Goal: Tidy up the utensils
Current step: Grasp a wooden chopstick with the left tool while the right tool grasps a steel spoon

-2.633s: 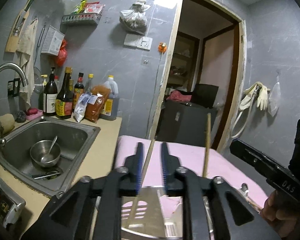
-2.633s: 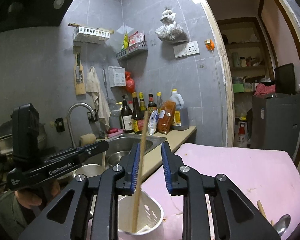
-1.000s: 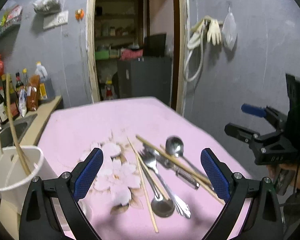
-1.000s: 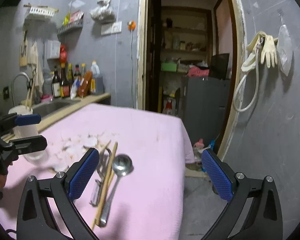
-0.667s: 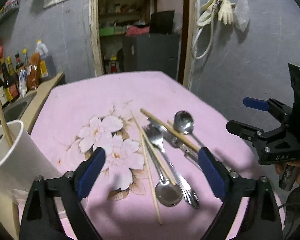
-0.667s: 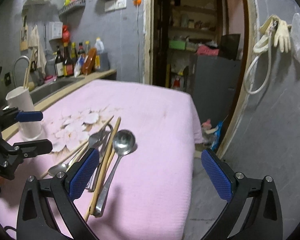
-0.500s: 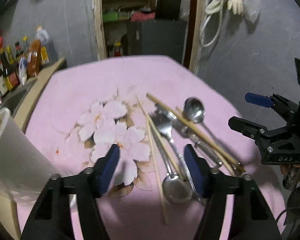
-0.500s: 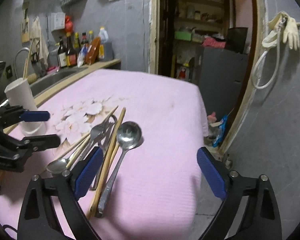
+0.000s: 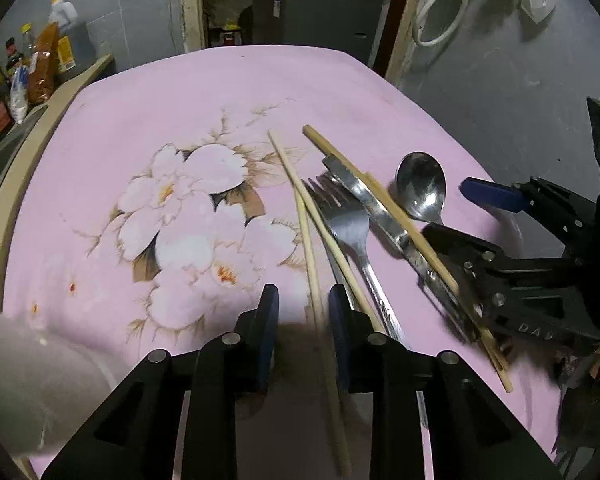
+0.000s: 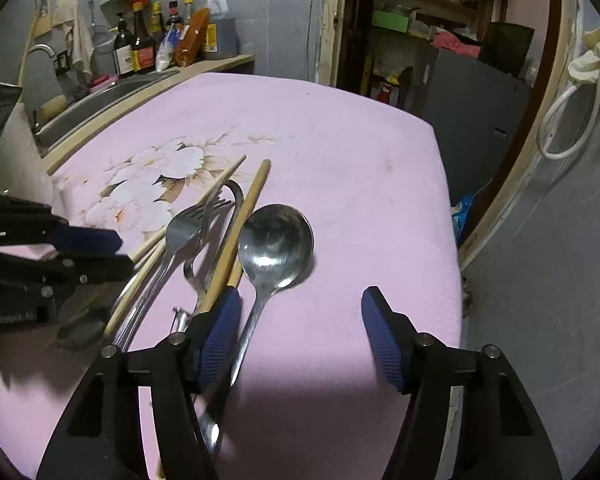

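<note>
left tongs (image 9: pixel 302 320) narrowed from wide around pale chopstick (image 9: pixel 306 216), not clamped | right tongs (image 10: pixel 300 334) apart over spoon (image 10: pixel 274 240) | next pickups lined up

A tabletop (image 9: pixel 148 96) covered in a pink cloth printed with white blossoms carries a loose cluster of utensils. A round-bowled steel spoon (image 10: pixel 276 240) lies on the side nearest the doorway, beside a thick tan wooden chopstick (image 10: pixel 240 232) resting over a steel peeler (image 9: pixel 384 220). A steel fork (image 9: pixel 350 220) and two pale thin chopsticks (image 9: pixel 308 224) lie crossed next to them. A blurred white cup (image 9: pixel 32 384) stands at the tabletop's near corner.
</note>
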Demonstrator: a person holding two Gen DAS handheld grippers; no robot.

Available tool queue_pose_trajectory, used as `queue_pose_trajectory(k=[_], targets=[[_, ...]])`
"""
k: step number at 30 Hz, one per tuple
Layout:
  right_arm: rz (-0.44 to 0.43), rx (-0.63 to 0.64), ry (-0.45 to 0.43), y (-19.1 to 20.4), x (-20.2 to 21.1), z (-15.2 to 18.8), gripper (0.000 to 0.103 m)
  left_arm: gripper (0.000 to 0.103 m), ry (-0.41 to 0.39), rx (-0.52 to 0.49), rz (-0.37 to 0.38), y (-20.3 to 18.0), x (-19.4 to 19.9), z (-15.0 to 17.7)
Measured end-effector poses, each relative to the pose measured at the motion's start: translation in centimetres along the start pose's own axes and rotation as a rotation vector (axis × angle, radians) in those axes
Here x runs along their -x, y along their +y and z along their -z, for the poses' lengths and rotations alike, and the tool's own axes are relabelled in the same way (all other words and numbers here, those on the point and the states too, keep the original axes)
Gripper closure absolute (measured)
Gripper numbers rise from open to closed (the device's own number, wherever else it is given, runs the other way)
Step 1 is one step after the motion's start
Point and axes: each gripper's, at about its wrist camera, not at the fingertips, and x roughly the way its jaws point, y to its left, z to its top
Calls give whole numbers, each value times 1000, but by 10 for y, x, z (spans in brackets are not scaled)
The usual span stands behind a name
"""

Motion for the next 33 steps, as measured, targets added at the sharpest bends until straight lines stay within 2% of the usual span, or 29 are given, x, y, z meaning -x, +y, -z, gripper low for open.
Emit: queue_pose_trajectory(k=[4,11,12,13,15,19,23,33], targets=[[5,4,4,3,-8,-8,42,91,2,5,-12,2,-4,-5],[33,28,24,11,-23,-17,42,98,22,28,-3,3,-7,-15],[25,24,22,11,-23,-18,46,100,28,32,2,2,-7,-16],[13,22,21,11,-24,-19,57,100,31,44,13,3,-6,-15],[6,20,12,13,-23,-20,65,101,36,72,35,6,-4,-16],[11,11,-7,15,-18,-15,66,101,30,111,60,10,5,-8],[11,-13,-80,15,2,-8,66,101,5,121,75,6,23,6],[150,49,-343,48,69,13,67,101,-77,148,130,2,68,41]])
